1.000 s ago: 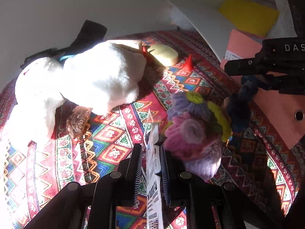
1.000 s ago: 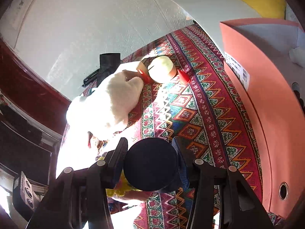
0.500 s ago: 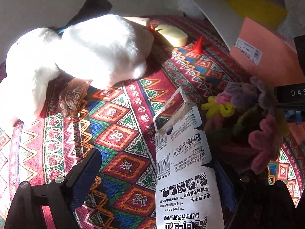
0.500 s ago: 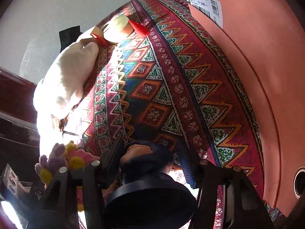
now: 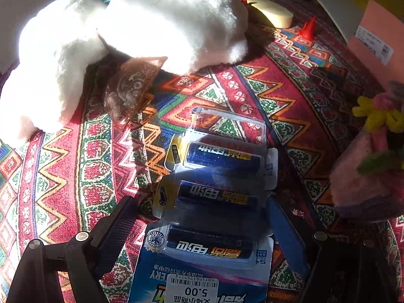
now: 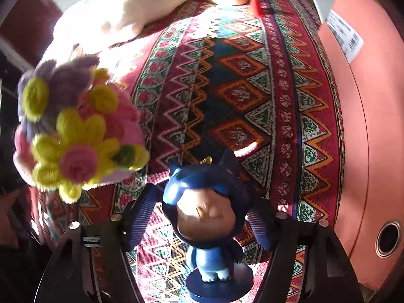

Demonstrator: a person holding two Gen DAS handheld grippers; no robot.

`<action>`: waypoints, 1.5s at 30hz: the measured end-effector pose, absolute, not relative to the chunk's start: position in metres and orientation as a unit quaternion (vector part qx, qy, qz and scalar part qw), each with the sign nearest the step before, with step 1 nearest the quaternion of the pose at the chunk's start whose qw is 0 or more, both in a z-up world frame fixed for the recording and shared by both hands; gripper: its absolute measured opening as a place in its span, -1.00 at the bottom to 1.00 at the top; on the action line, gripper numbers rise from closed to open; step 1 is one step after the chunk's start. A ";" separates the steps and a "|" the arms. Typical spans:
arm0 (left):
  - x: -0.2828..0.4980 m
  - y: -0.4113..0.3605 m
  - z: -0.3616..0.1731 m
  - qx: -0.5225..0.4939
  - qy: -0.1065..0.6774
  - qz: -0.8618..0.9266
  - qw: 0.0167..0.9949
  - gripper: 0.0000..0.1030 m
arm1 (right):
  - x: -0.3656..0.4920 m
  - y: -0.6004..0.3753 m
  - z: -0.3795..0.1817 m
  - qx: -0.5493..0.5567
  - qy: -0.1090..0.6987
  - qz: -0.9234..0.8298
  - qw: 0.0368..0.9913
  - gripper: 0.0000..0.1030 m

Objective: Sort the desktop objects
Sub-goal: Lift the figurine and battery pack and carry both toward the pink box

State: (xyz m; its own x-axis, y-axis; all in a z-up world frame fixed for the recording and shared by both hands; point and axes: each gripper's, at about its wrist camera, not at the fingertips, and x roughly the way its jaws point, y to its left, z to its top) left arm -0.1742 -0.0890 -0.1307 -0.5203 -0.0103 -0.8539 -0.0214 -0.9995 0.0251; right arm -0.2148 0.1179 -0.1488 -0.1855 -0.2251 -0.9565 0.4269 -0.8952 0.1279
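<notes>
While fingers gape, battery pack (image 5: 214, 197) flat, figurine (image 6: 209, 217) upright between.

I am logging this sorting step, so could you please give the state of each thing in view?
Battery pack: lying flat on the cloth, face up, released.
Left gripper: open around the pack.
Blue figurine: standing upright on its base.
Right gripper: open, fingers beside the figurine's head.
Yarn flower bouquet: lying on its side.
White plush toy: lying flat.
</notes>
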 end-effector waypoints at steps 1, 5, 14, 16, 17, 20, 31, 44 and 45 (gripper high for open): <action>-0.174 -0.087 -0.130 -0.490 0.022 0.872 0.003 0.72 | -0.212 0.116 -0.148 0.598 0.095 -0.767 0.213 0.39; -0.172 -0.080 -0.132 -0.496 0.036 0.868 0.006 0.82 | -0.209 0.119 -0.144 0.592 0.107 -0.769 0.213 0.17; -0.171 -0.077 -0.135 -0.503 0.038 0.864 0.009 0.84 | -0.214 0.142 -0.140 0.591 0.081 -0.775 0.206 0.17; -0.167 -0.074 -0.129 -0.486 0.041 0.873 0.005 0.42 | -0.216 0.147 -0.137 0.587 0.074 -0.781 0.199 0.17; -0.164 -0.071 -0.125 -0.478 0.044 0.878 0.002 0.30 | -0.217 0.150 -0.134 0.584 0.070 -0.784 0.197 0.17; -0.156 -0.060 -0.115 -0.458 0.053 0.887 0.003 0.30 | -0.218 0.154 -0.126 0.573 0.056 -0.795 0.192 0.17; -0.134 -0.057 -0.066 -0.403 0.053 0.914 0.001 0.30 | -0.209 0.139 -0.094 0.526 0.007 -0.832 0.176 0.17; -0.107 -0.072 -0.013 -0.330 -0.007 0.944 0.008 0.30 | -0.193 0.123 -0.042 0.440 -0.045 -0.876 0.192 0.17; -0.106 -0.071 -0.009 -0.326 -0.009 0.945 0.011 0.30 | -0.192 0.124 -0.038 0.433 -0.050 -0.879 0.192 0.17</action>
State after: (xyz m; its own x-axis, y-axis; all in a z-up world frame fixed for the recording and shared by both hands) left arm -0.1064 -0.0706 -0.0093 -0.7866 0.0264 -0.6169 -0.0146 -0.9996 -0.0240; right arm -0.1923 0.1239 -0.0377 -0.5516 -0.3801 -0.7424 0.2939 -0.9216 0.2535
